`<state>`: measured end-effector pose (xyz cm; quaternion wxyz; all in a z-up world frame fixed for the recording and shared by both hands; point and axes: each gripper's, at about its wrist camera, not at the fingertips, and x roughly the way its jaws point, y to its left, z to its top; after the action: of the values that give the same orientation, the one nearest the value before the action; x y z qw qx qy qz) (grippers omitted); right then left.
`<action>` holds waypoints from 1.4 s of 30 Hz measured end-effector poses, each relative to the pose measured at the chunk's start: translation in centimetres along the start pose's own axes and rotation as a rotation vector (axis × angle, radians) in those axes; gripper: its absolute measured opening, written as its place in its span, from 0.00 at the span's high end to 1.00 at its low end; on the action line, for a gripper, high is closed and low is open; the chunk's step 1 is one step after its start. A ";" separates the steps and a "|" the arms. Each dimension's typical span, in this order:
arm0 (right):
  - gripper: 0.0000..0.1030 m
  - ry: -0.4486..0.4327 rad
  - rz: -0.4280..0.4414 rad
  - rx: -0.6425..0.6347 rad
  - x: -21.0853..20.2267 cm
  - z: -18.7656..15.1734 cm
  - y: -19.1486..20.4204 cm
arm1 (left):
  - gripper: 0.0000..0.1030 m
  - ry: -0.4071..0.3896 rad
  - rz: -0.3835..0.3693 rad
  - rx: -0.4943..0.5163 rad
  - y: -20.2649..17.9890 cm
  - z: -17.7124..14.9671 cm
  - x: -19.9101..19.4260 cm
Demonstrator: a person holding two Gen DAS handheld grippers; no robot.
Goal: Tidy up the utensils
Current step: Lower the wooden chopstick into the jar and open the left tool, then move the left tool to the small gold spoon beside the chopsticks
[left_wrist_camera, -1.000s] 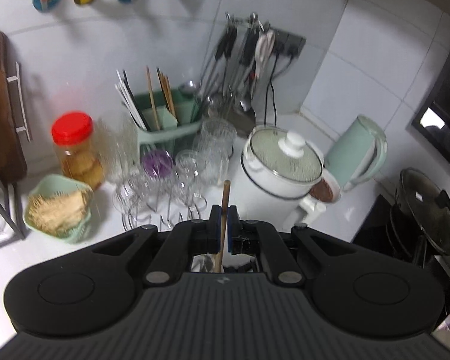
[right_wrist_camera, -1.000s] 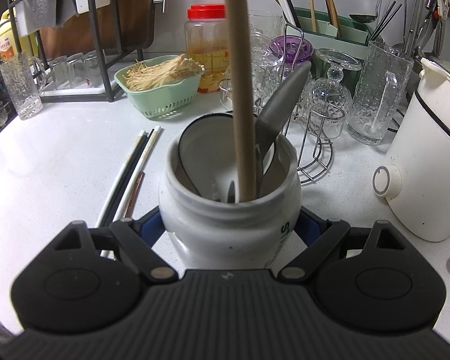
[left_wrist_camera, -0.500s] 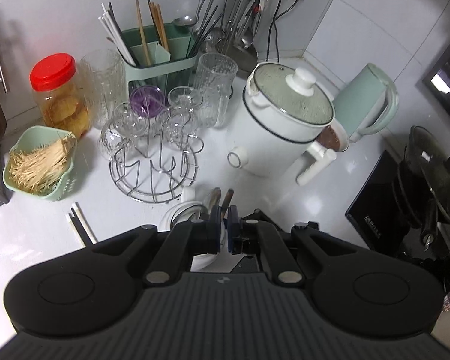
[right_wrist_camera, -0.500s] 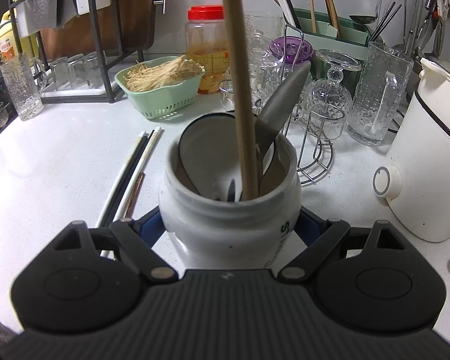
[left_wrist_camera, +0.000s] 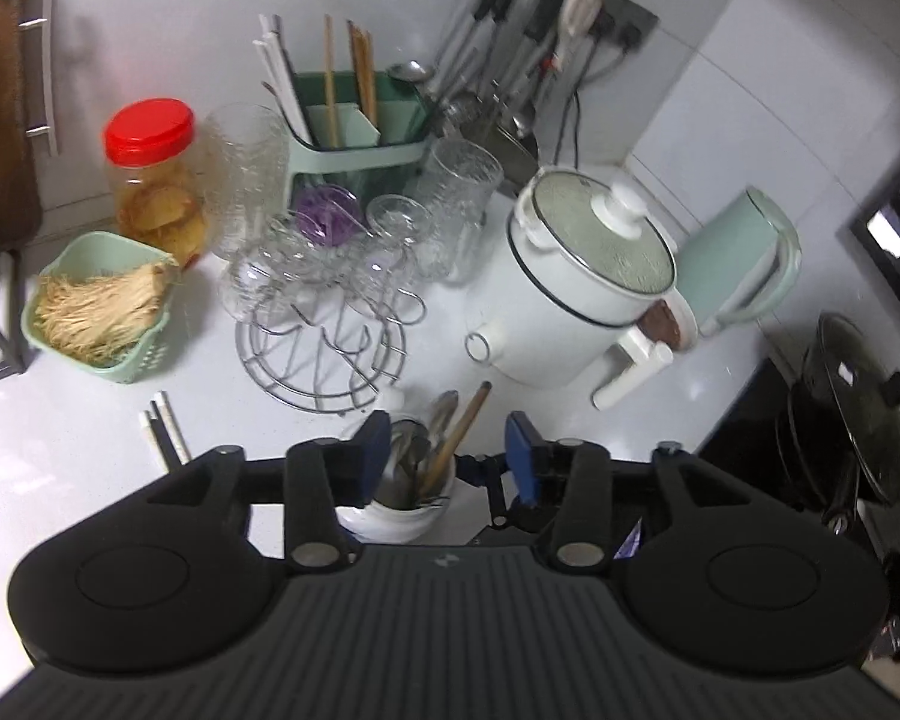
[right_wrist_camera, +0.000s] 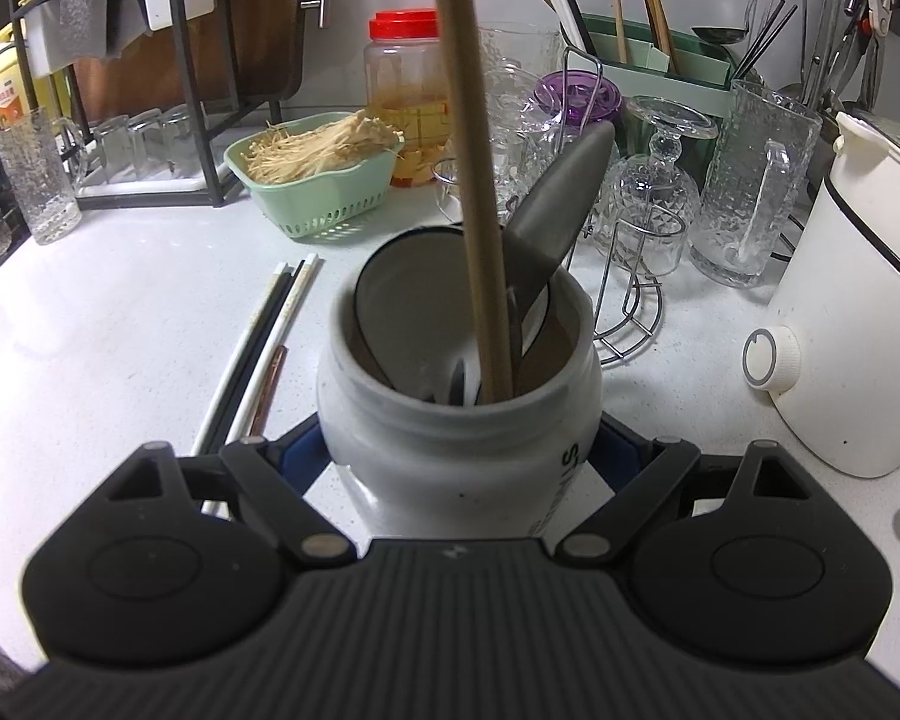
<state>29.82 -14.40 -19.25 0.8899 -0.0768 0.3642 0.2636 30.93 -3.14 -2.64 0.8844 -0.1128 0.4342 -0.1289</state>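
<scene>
A white ceramic jar (right_wrist_camera: 456,450) stands on the white counter, and my right gripper (right_wrist_camera: 459,456) is shut on its sides. In the jar stand a wooden-handled utensil (right_wrist_camera: 474,192), a grey-handled utensil (right_wrist_camera: 555,210) and a white ladle or spoon. My left gripper (left_wrist_camera: 447,456) is open and empty, right above the jar (left_wrist_camera: 396,516), with the wooden handle (left_wrist_camera: 459,432) between its blue pads. Several chopsticks (right_wrist_camera: 258,348) lie on the counter left of the jar; they also show in the left wrist view (left_wrist_camera: 165,429).
Behind the jar are a wire glass rack (left_wrist_camera: 324,348) with glasses, a green basket of enoki mushrooms (right_wrist_camera: 318,174), a red-lidded jar (left_wrist_camera: 150,180) and a green utensil caddy (left_wrist_camera: 354,126). A white electric pot (left_wrist_camera: 582,282) and a kettle (left_wrist_camera: 738,258) stand right; a dish rack (right_wrist_camera: 150,90) stands left.
My left gripper has let go of the wooden-handled utensil, opened wide and pulled up above the jar. The utensil now rests in the jar. My right gripper has kept still on the jar.
</scene>
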 end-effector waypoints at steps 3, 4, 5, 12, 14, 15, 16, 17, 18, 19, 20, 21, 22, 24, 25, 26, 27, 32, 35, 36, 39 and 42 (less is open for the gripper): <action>0.11 0.001 -0.003 0.004 0.0 0.0 0.0 | 0.42 -0.041 -0.003 -0.030 0.4 -0.2 -1.3; 0.11 0.001 -0.005 0.006 0.0 0.0 0.0 | 0.41 -0.055 -0.005 -0.038 0.7 -0.2 -1.9; 0.11 0.002 -0.007 0.008 0.0 0.0 0.0 | 0.41 -0.068 -0.005 -0.041 0.9 -0.3 -2.3; 0.11 0.020 -0.031 0.037 0.2 0.4 0.2 | 0.40 -0.134 0.027 -0.060 2.9 -1.3 -4.8; 0.11 0.023 -0.041 0.046 0.3 0.4 0.2 | 0.40 -0.143 0.031 -0.080 4.0 -1.9 -5.3; 0.11 0.024 -0.046 0.051 0.3 0.4 0.3 | 0.40 -0.145 0.034 -0.091 4.5 -2.3 -5.5; 0.12 0.023 -0.050 0.056 0.3 0.4 0.3 | 0.40 -0.147 0.035 -0.102 5.1 -2.6 -5.7; 0.12 0.024 -0.056 0.061 0.3 0.4 0.4 | 0.40 -0.150 0.037 -0.112 5.7 -3.1 -5.9; 0.12 0.024 -0.062 0.065 0.3 0.4 0.4 | 0.40 -0.151 0.039 -0.123 6.3 -3.5 -6.0; 0.12 0.025 -0.067 0.072 0.3 0.4 0.5 | 0.40 -0.149 0.038 -0.135 6.9 -4.0 -6.0; 0.12 0.027 -0.071 0.076 0.3 0.4 0.5 | 0.40 -0.147 0.033 -0.146 7.5 -4.4 -6.0; 0.12 0.031 -0.074 0.081 0.2 0.4 0.5 | 0.40 -0.145 0.027 -0.159 8.2 -4.9 -5.9; 0.12 0.037 -0.076 0.081 0.2 0.5 0.5 | 0.40 -0.141 0.022 -0.171 8.8 -5.3 -5.9; 0.12 0.045 -0.078 0.086 0.2 0.5 0.5 | 0.40 -0.130 0.007 -0.192 10.0 -6.1 -5.7; 0.12 0.048 -0.082 0.090 0.1 0.5 0.5 | 0.40 -0.125 -0.002 -0.199 10.6 -6.5 -5.6; 0.12 0.050 -0.087 0.094 0.1 0.5 0.5 | 0.40 -0.116 -0.007 -0.205 11.1 -6.8 -5.3; 0.12 0.052 -0.091 0.098 0.1 0.6 0.5 | 0.40 -0.103 -0.011 -0.215 11.7 -7.2 -5.1; 0.12 0.065 -0.107 0.126 0.1 0.6 0.6 | 0.40 -0.035 -0.060 -0.261 14.0 -9.4 -3.1; 0.12 0.073 -0.112 0.125 -0.2 0.4 0.5 | 0.41 0.015 -0.055 -0.311 14.8 -11.1 -1.4; 0.12 0.075 -0.106 0.119 -0.3 0.4 0.4 | 0.41 0.030 -0.060 -0.344 15.1 -11.7 -0.9; 0.12 0.076 -0.096 0.109 -0.5 0.1 -0.1 | 0.41 0.044 -0.084 -0.436 15.5 -13.5 0.7; 0.12 0.081 -0.075 0.082 -0.8 -0.2 -0.5 | 0.43 0.053 -0.071 -0.523 15.7 -15.2 2.1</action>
<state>29.55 -15.23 -18.85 0.8861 -0.0643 0.4073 0.2114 22.11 9.61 -18.15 0.8083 -0.3494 0.4716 -0.0461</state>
